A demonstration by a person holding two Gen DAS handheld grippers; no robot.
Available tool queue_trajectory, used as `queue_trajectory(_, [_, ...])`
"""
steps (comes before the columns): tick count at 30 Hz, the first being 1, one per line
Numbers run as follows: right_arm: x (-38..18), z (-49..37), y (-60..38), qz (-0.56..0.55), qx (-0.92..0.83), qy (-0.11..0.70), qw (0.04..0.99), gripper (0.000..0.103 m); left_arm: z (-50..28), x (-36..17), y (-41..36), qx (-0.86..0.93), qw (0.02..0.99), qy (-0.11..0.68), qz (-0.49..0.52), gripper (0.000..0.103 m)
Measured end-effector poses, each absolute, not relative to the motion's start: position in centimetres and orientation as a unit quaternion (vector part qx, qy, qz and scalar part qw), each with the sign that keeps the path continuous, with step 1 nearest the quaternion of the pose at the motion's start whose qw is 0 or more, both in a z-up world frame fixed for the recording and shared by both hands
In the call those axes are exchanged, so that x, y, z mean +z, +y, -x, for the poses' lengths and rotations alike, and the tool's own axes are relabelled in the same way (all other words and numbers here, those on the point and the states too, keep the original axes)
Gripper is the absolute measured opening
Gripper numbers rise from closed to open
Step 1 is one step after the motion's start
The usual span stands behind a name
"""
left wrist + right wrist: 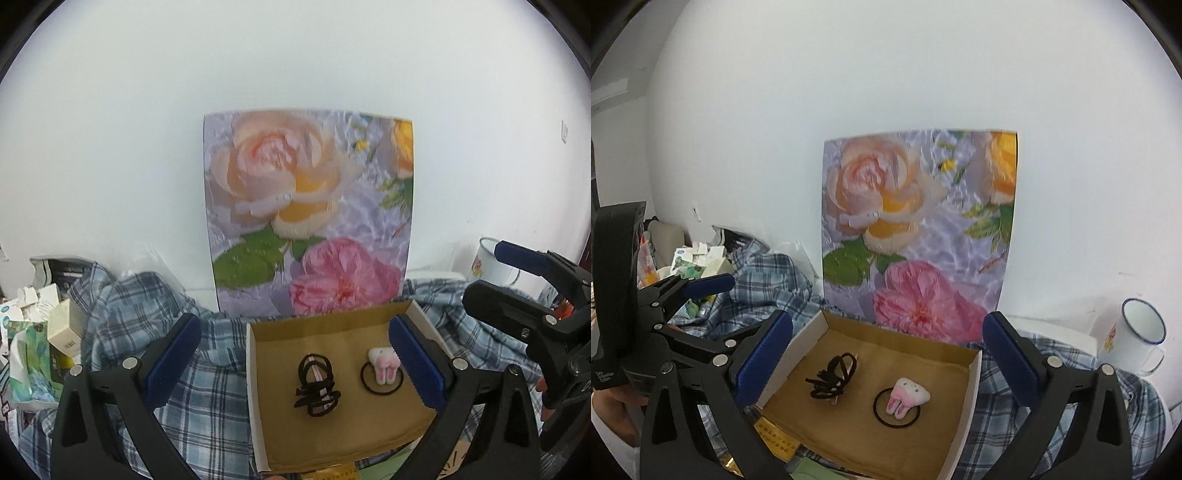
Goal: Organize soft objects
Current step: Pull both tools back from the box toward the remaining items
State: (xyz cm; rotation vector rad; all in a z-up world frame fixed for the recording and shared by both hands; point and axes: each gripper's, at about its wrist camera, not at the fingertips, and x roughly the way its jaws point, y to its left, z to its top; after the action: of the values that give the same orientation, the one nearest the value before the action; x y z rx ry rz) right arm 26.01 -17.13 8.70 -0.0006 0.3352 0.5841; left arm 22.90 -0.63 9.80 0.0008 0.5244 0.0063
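Note:
A shallow cardboard box (369,321) (971,373) lies on a blue plaid cloth (207,369) (1004,376). Inside it lie a tangle of black hair ties with a pink clip (317,386) (832,376) and a black hair tie with a white-and-pink plush bunny (384,365) (905,397). My left gripper (295,354) is open and empty, hovering over the box's left part. My right gripper (886,354) is open and empty above the box; it also shows in the left wrist view (509,273).
A floral picture (310,218) (919,229) leans on the white wall behind the box. A white enamel mug (1137,336) (491,262) stands at the right. Small cartons and packets (40,332) (698,262) are piled at the left.

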Motion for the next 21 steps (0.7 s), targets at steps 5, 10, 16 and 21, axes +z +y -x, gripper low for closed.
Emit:
queue_trajectory(5, [10.4,-24.5,-17.5,0.003,0.287,0.145,0.947,0.103,-21.4,12.1,-0.3,0.001,0.972,0.234,0.006,0.103])
queue_trajectory(10, [12.1,-22.8,-17.7,0.006,0.291,0.128,0.948,0.103,-20.0,13.8,-0.3,-0.001,0.977,0.212,0.009,0.103])
queue_trajectory(16, [13.8,-20.9,-17.9,0.007,0.289,0.115,0.950,0.103,-18.7,15.5,-0.4,-0.007,0.980,0.200,0.014,0.103])
queue_trajectory(21, [15.1,-19.2,-17.8,0.021,0.280,0.098,0.955,0.103,-16.9,17.5,-0.6,-0.016,0.984,0.178,0.015,0.103])
